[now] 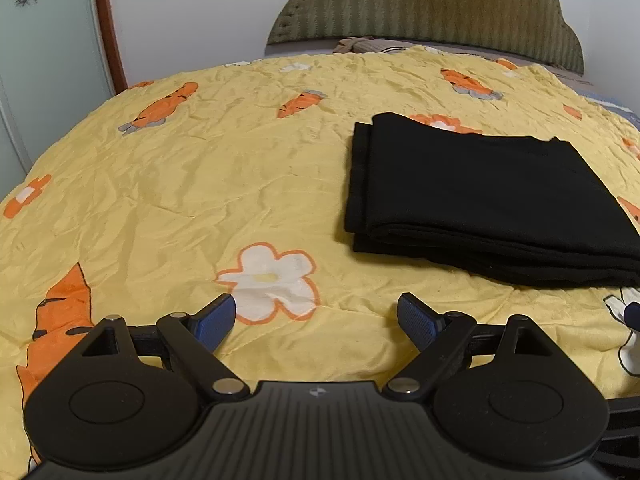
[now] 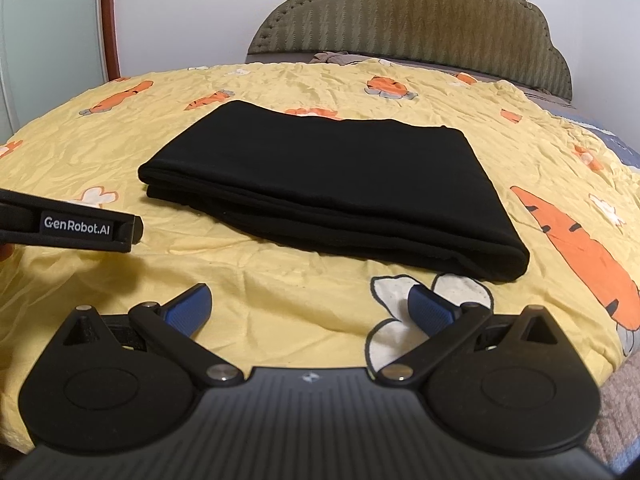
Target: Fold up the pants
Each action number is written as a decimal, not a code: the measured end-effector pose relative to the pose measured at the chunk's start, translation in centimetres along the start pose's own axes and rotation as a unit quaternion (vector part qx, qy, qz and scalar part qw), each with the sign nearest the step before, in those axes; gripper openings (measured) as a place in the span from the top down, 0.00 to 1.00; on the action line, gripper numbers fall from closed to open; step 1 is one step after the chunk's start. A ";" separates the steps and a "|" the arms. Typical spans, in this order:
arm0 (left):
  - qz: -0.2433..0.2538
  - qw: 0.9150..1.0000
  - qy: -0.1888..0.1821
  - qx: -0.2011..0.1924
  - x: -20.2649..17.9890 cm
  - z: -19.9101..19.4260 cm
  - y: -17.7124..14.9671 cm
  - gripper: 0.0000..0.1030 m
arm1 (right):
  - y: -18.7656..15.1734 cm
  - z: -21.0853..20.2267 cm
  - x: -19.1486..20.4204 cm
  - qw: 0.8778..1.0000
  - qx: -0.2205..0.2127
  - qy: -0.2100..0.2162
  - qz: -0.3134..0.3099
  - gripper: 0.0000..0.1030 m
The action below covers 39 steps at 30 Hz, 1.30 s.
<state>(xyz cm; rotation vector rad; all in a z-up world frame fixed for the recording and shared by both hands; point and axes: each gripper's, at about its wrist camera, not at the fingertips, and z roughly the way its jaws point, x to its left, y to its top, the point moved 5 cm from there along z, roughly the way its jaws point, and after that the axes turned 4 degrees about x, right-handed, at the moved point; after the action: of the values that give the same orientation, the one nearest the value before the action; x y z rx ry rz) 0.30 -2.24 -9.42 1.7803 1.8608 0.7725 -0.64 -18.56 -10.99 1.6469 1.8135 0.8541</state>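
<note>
The black pants point(image 1: 484, 196) lie folded in a flat layered stack on the yellow quilt, right of centre in the left wrist view and at centre in the right wrist view point(image 2: 332, 184). My left gripper point(image 1: 316, 320) is open and empty, hovering over the quilt in front of and left of the stack. My right gripper point(image 2: 308, 308) is open and empty, just in front of the stack's near edge. The left gripper's body point(image 2: 76, 226) shows at the left edge of the right wrist view.
The yellow quilt point(image 1: 180, 184) with carrot and flower prints covers the bed. A green padded headboard point(image 2: 412, 20) and a pillow stand at the far end. A glass door with a wooden frame point(image 1: 108, 24) is at the far left. The bed's edge falls away at the right point(image 2: 616, 364).
</note>
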 end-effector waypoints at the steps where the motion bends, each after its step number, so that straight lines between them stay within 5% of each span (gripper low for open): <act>1: -0.002 1.000 0.000 0.001 0.1 0.0 0.0 0.14 | 0.1 -0.1 0.1 1.000 -0.001 0.000 -0.002 0.00; 13: 0.001 1.000 -0.007 0.000 0.4 -0.2 -0.1 0.14 | 0.3 -0.3 0.8 1.000 -0.003 -0.014 -0.012 0.00; 19: 0.017 1.000 -0.016 -0.005 -0.7 -0.4 0.1 0.14 | 0.4 -0.4 -1.3 0.999 -0.007 -0.043 0.031 0.00; 39: 0.035 0.999 -0.024 0.001 -2.4 0.7 0.4 0.14 | 0.5 1.0 -1.6 0.998 0.005 -0.037 0.057 0.00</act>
<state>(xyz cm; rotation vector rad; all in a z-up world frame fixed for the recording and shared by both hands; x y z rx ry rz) 1.19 -4.56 -9.80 1.8572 1.7788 0.7453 0.62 -19.99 -11.25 1.7789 1.6905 0.8208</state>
